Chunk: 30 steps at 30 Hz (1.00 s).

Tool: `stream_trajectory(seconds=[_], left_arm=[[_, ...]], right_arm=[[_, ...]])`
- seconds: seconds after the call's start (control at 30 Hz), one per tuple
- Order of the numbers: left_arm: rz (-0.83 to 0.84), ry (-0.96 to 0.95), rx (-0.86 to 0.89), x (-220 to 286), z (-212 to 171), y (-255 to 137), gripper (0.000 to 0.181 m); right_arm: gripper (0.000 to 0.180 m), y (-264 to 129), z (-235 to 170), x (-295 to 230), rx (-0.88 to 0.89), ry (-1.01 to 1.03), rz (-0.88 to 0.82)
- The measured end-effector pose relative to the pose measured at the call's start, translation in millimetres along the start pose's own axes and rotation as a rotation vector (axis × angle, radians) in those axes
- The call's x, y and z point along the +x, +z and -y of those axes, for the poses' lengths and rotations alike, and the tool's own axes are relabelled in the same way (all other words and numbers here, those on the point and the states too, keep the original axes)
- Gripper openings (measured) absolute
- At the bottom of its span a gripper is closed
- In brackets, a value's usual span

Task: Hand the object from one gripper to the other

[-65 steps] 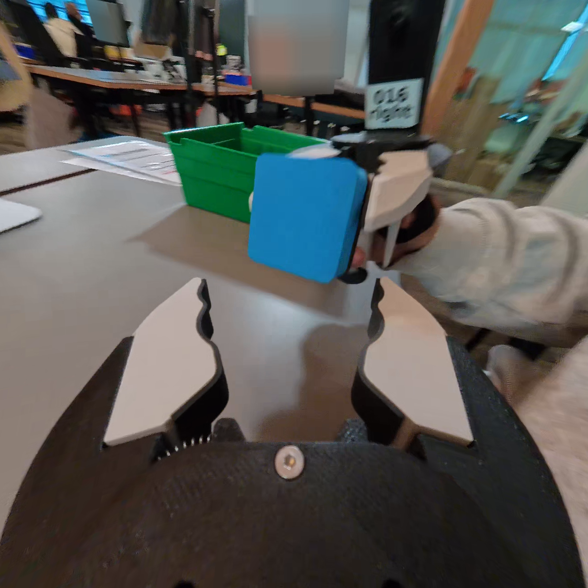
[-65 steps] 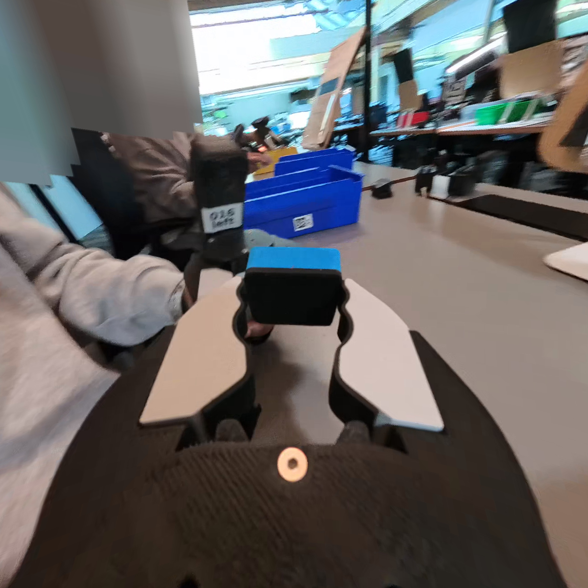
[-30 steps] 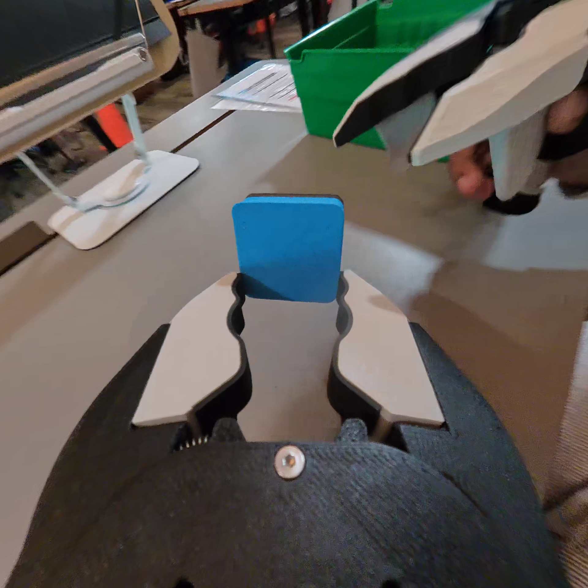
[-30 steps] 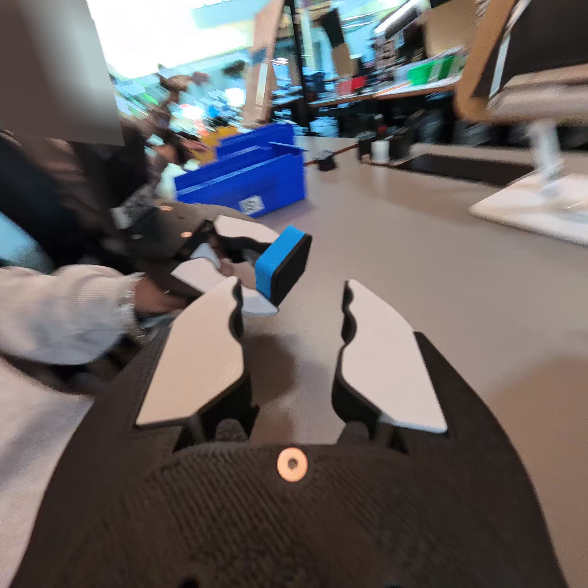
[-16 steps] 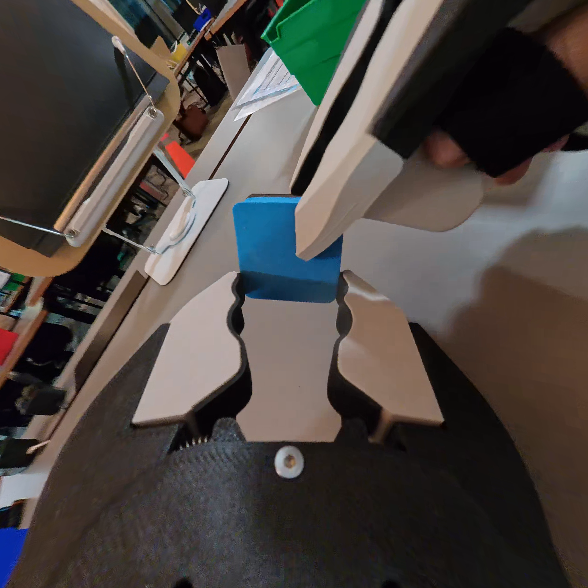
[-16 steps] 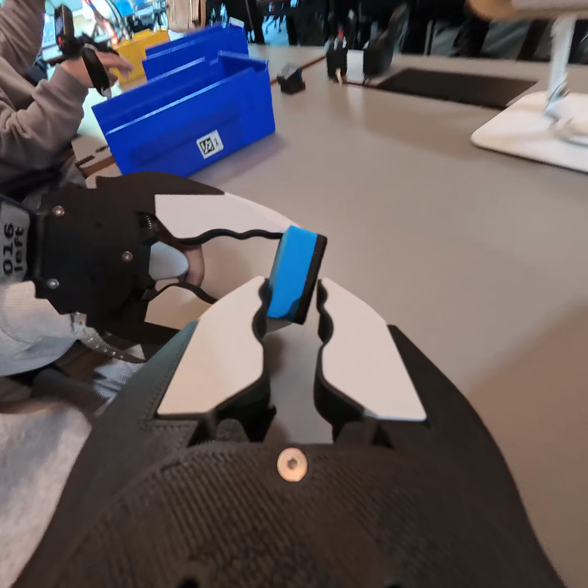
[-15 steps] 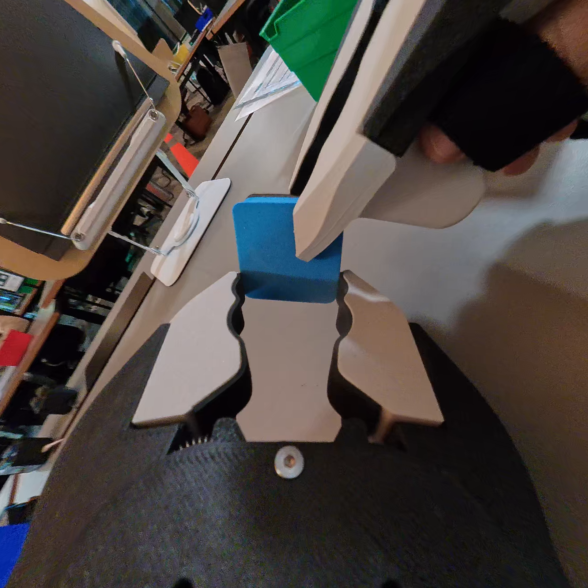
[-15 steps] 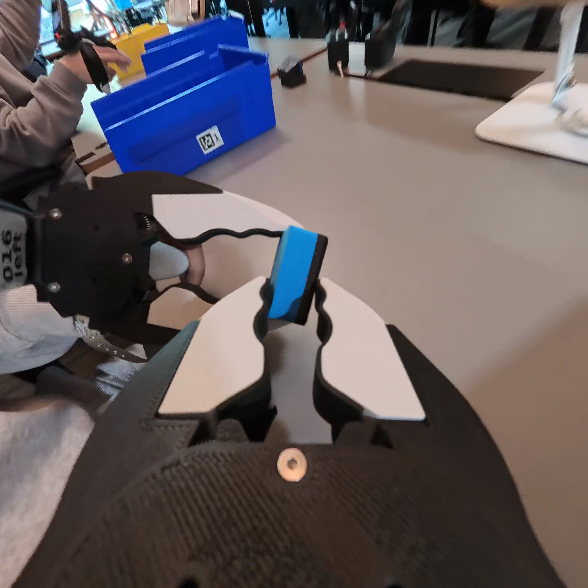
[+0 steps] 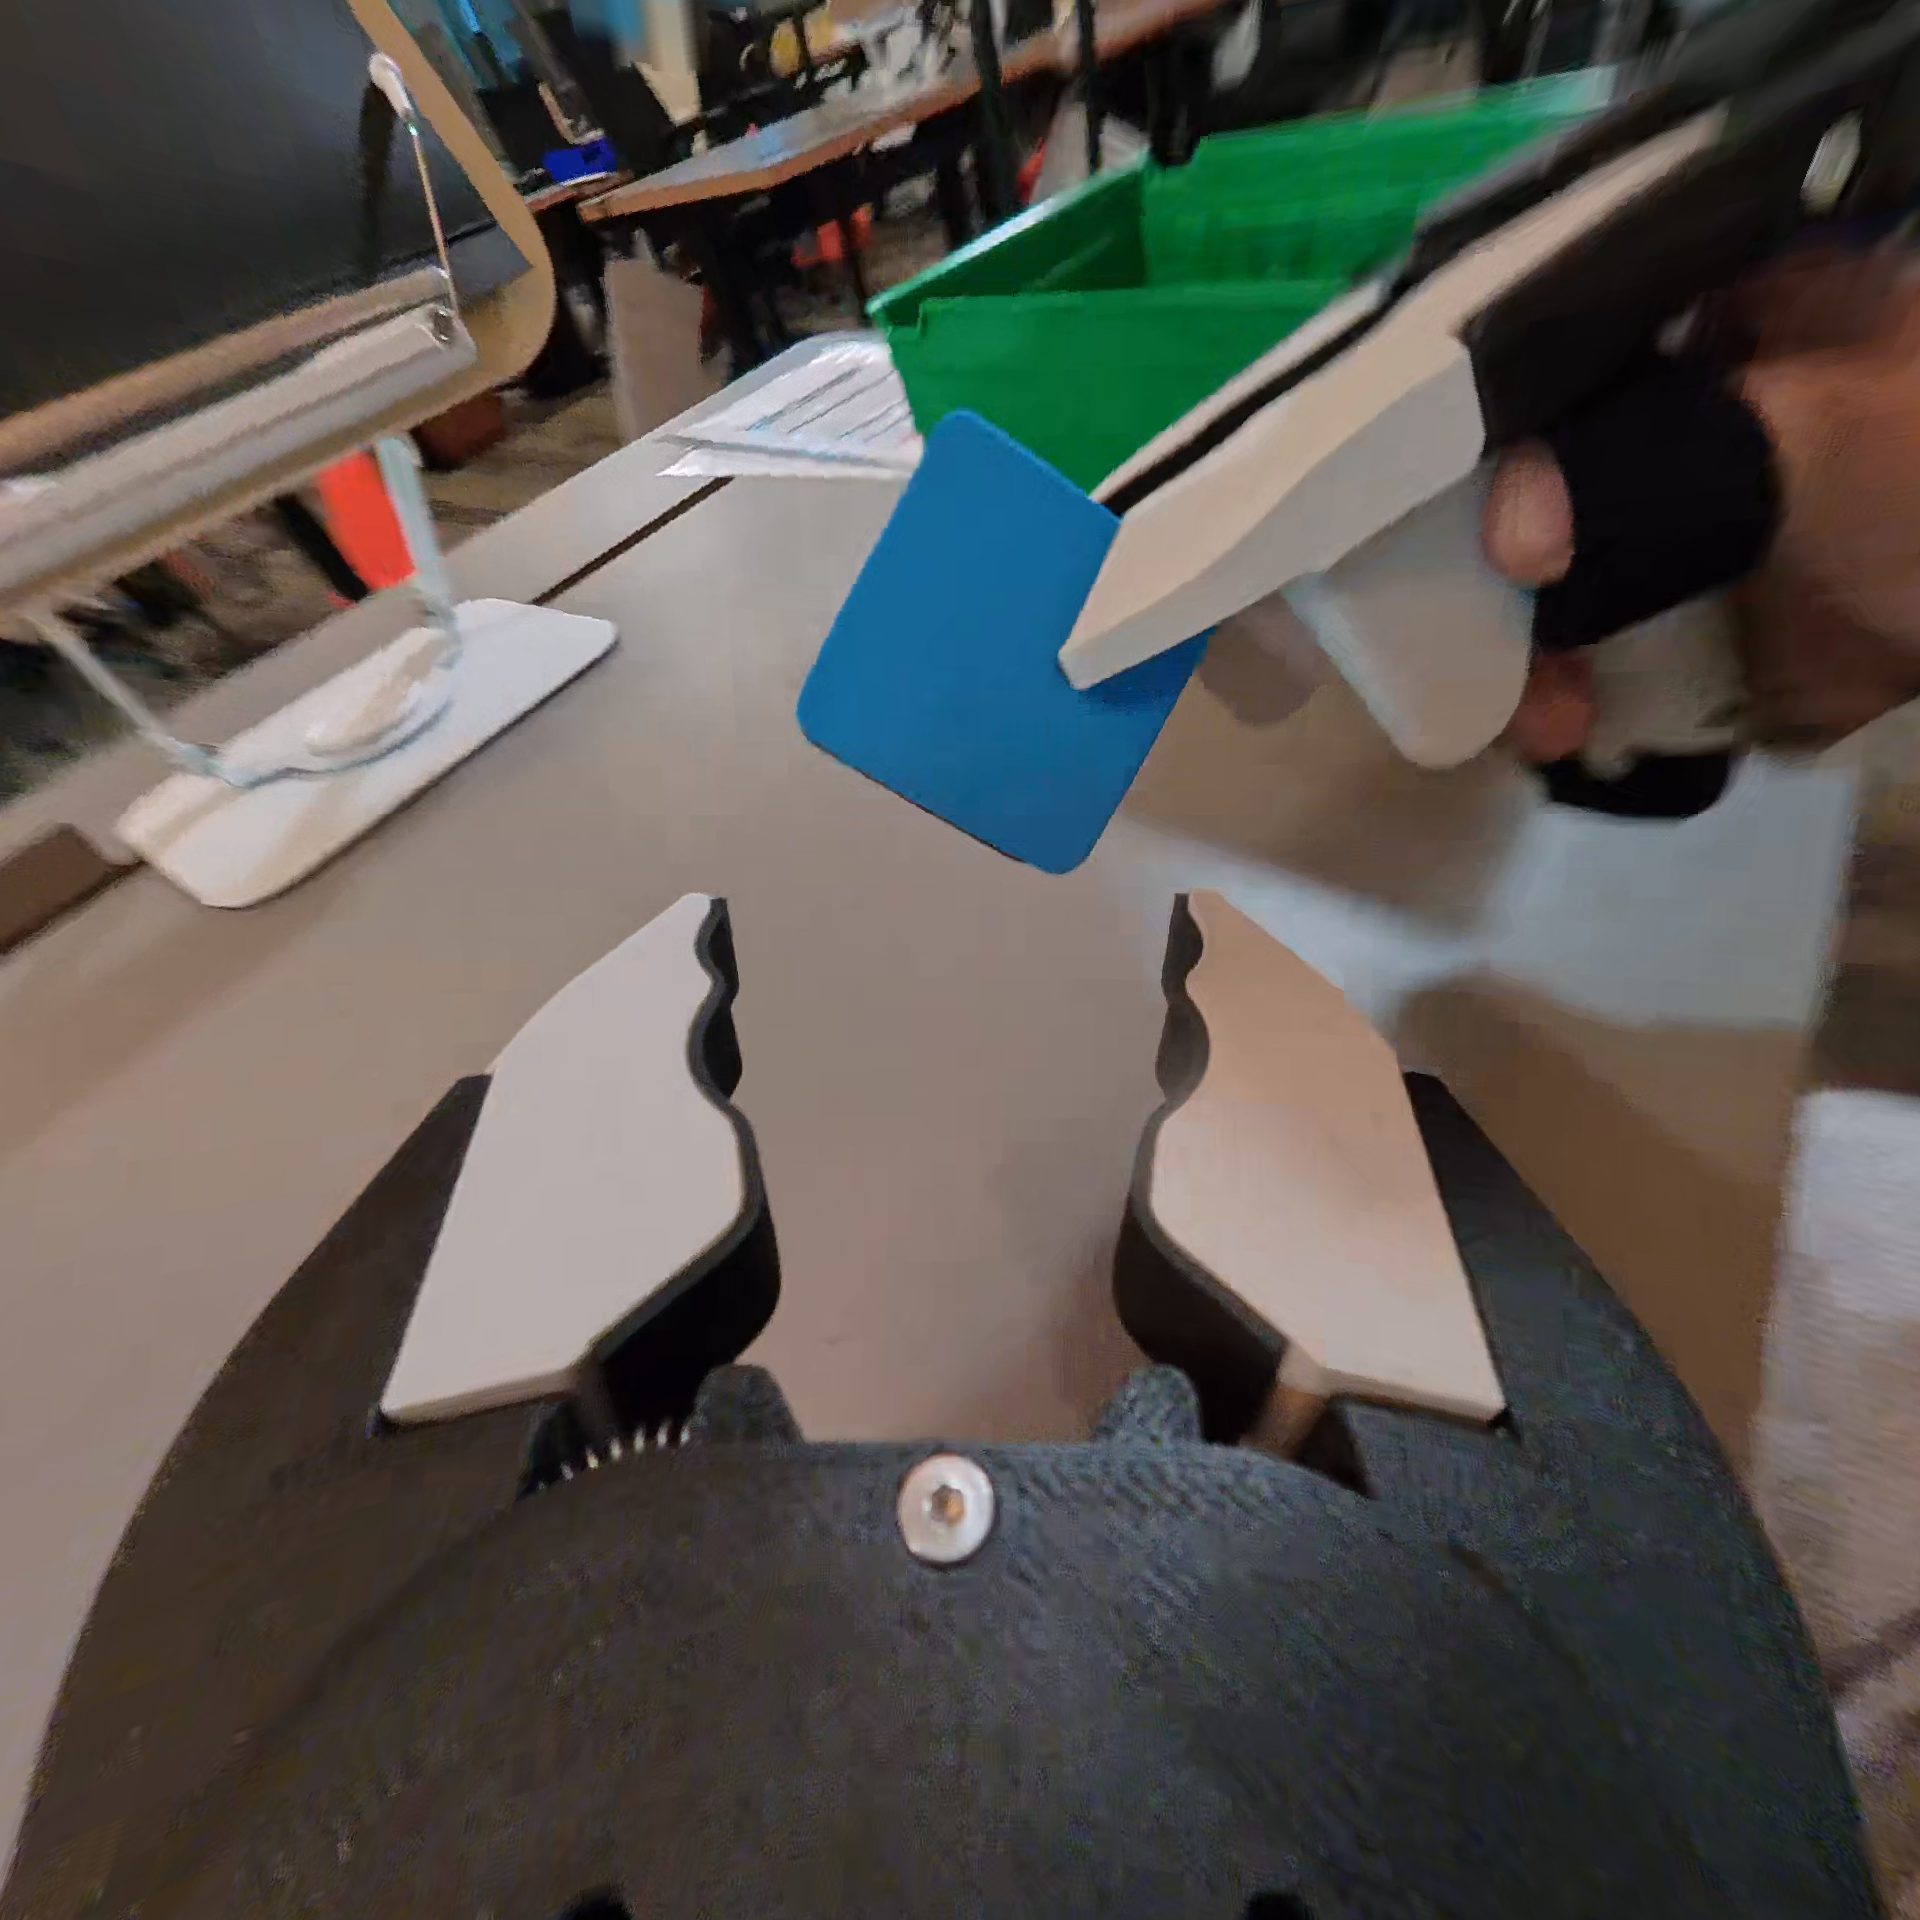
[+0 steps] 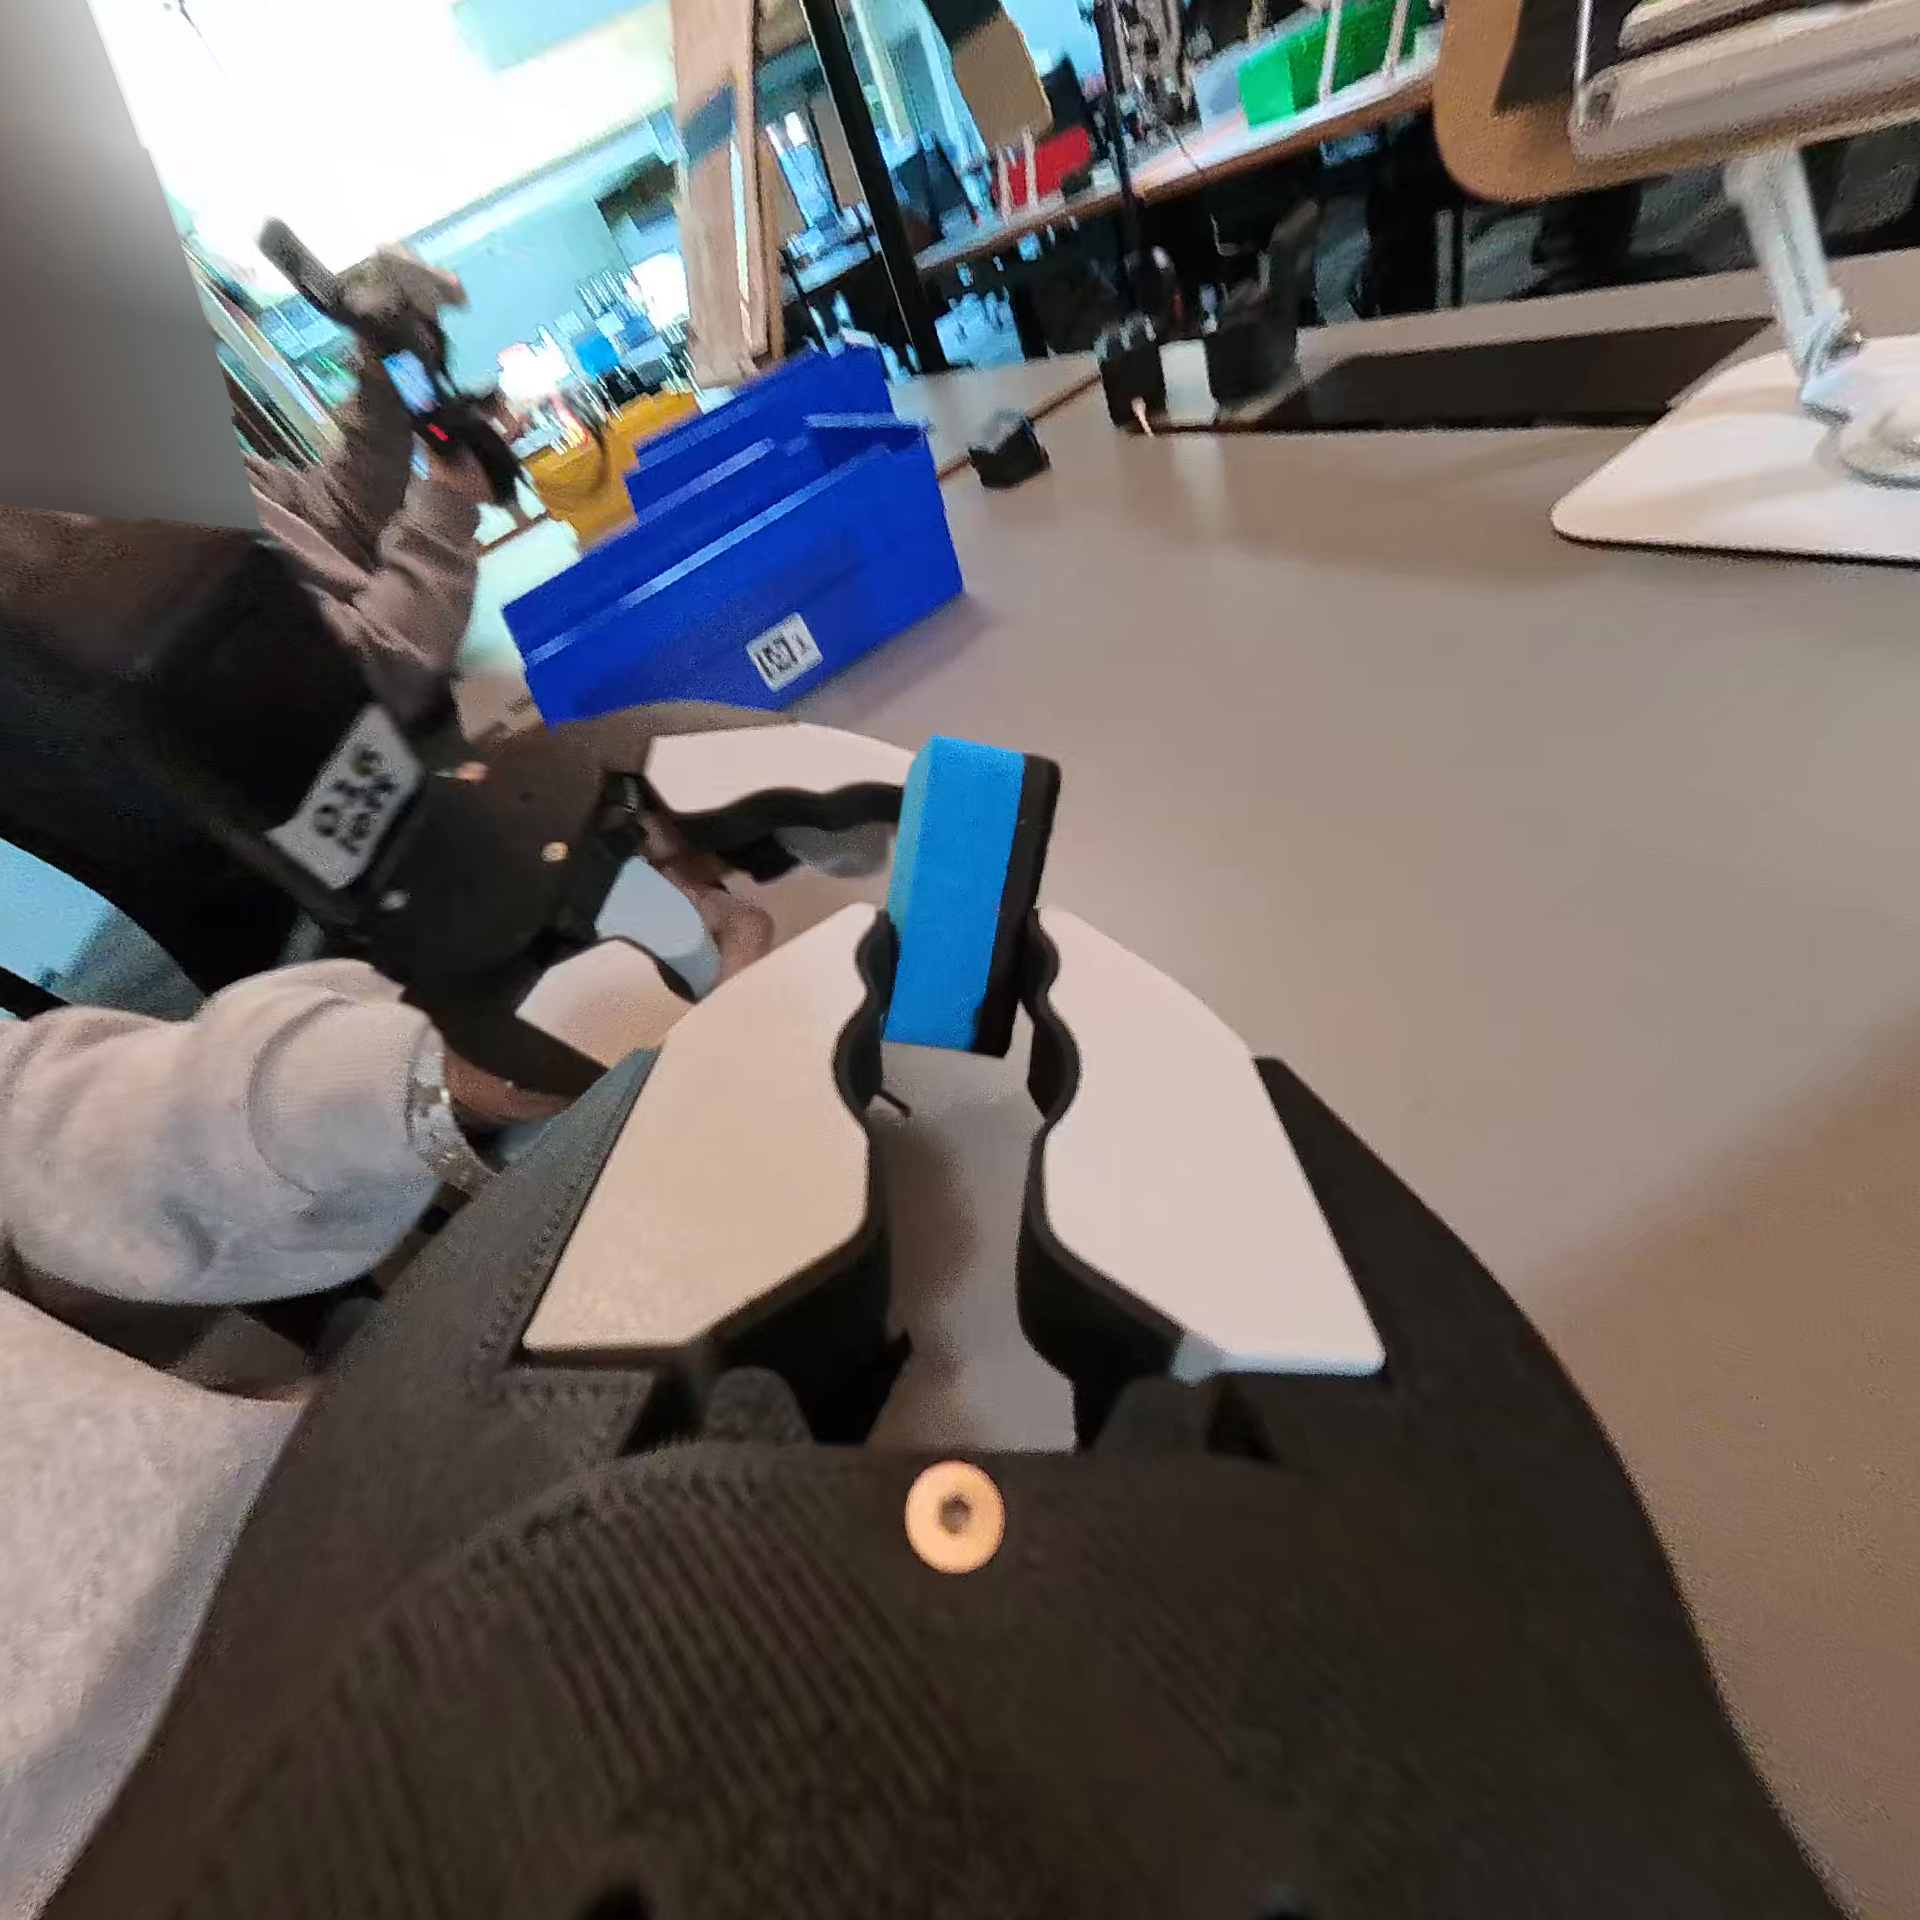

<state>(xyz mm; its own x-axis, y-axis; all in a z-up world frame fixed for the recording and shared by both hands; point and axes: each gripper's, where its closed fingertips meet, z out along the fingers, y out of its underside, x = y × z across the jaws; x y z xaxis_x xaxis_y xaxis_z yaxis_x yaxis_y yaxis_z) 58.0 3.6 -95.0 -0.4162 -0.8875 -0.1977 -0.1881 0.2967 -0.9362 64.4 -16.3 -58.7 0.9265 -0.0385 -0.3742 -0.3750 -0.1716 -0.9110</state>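
Clamped on the flat blue foam pad with a black backing (image 10: pixel 961 899), the right gripper (image 10: pixel 954 971) pinches its lower edge — pad tilted, raised off the grey tabletop (image 10: pixel 1455 727). Just beside it, the left gripper (image 9: pixel 951 909) gapes wide, holding nothing. Farther out sit a green plastic bin (image 9: pixel 1091 343) and a blue plastic bin (image 10: pixel 738 613).

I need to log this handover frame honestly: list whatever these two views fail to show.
- Blue pad, left wrist view: the black back is hidden; the right gripper finger covers one corner.
- Pad's lower end, right wrist view: hidden between the right gripper's fingers.
- Left gripper, right wrist view: its far finger sits behind the pad.
- Green bin, left wrist view: blurred, contents unseen.
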Motion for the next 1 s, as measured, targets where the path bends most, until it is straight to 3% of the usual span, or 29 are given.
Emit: stream_trajectory(seconds=[0.17, 0.33, 0.53, 0.63, 0.77, 0.9, 1.0], left_arm=[[-0.339, -0.418, 0.196, 12.8, 25.8, -12.0, 0.070], [-0.548, -0.683, 0.328, 11.2, 43.3, -25.5, 0.054], [-0.620, -0.830, 0.401, 0.7, 48.2, -32.0, 0.041], [-0.652, -0.857, 0.420, -2.2, 49.7, -36.0, 0.023], [-0.679, -0.868, 0.411, -2.2, 49.2, -37.2, 0.023], [-0.680, -0.911, 0.412, -7.0, 47.8, -37.3, 0.023], [-0.688, -0.990, 0.401, -13.9, 42.9, -35.7, 0.022]], right_arm=[[0.024, -1.9, 12.0, -7.0, 0.088, 0.041, 0.098], [0.024, -0.2, 18.0, -17.3, 0.140, 0.062, 0.181], [0.025, 8.9, 11.4, -28.0, 0.122, 0.015, 0.212], [0.025, 12.3, 8.0, -32.2, 0.110, -0.011, 0.215], [0.027, 12.5, 8.8, -32.7, 0.123, -0.023, 0.218], [0.060, 10.4, 13.1, -20.8, 0.161, -0.096, 0.154], [0.093, 4.6, 22.8, -16.1, 0.231, -0.276, 0.095]])
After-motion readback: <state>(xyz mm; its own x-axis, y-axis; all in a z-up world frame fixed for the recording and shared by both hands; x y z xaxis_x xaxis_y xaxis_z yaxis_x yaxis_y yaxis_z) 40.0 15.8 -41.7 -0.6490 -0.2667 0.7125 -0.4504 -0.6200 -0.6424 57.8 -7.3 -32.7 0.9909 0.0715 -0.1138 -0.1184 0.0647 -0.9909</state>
